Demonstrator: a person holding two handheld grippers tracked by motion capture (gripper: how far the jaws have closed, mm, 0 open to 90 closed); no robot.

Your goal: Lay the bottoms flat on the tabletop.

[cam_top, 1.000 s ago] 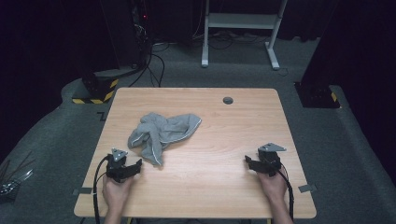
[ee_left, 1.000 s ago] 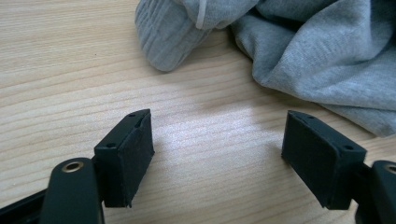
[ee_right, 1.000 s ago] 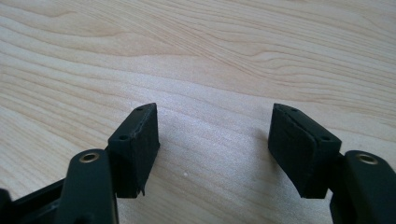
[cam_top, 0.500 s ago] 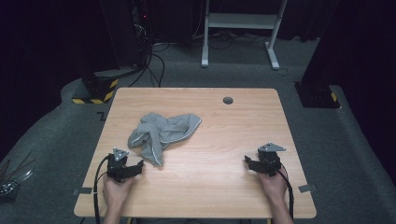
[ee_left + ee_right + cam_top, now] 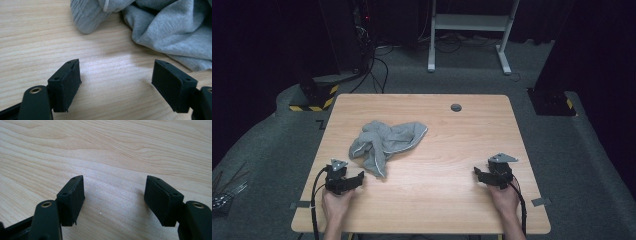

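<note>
A crumpled grey garment (image 5: 387,142) with white trim lies left of the middle of the wooden table (image 5: 447,200). My left gripper (image 5: 358,178) rests on the table near the front left, just short of the cloth's near edge. Its jaws stand wide apart over bare wood (image 5: 116,77), and the grey garment (image 5: 170,32) lies a little beyond them, mostly toward the right. My right gripper (image 5: 477,173) rests near the front right, far from the cloth. It is open (image 5: 113,195) with nothing but wood grain between its jaws.
A small dark round grommet (image 5: 456,107) sits in the table near its far edge. Beyond the table are a white desk frame (image 5: 469,30), cables on the grey floor, and a black-and-yellow striped base (image 5: 314,97) at the far left.
</note>
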